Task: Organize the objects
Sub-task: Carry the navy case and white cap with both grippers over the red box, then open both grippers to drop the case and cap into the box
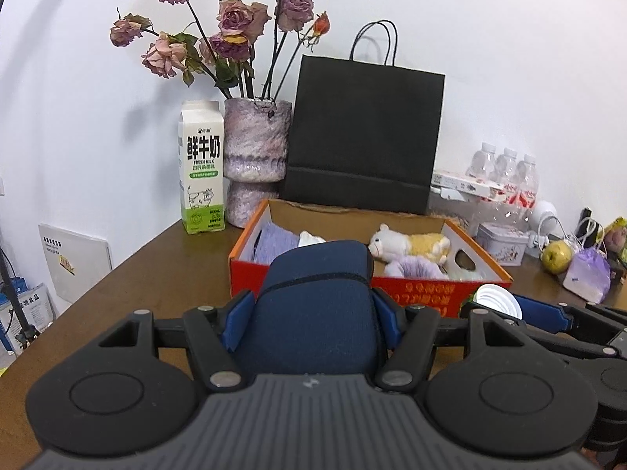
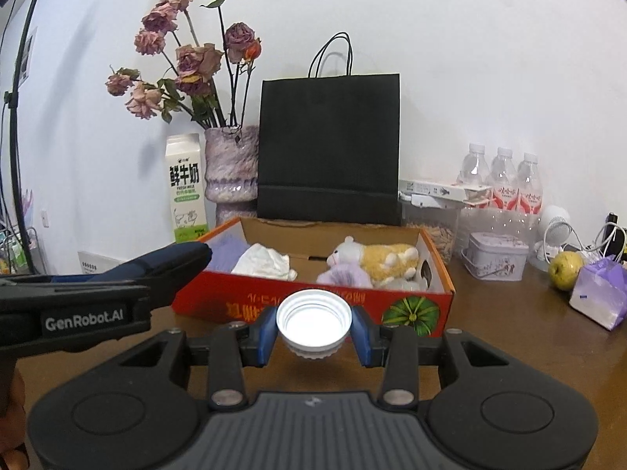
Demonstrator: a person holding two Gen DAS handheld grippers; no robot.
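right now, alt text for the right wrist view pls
The right gripper holds a white ribbed cap in front of an orange cardboard box containing a plush toy on a brown table. The left gripper reaches in from the left, gripping a dark blue object.

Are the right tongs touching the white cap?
Touching. In the right wrist view, the right tongs have both blue pads pressed against the sides of the white cap, which hangs between them above the table.
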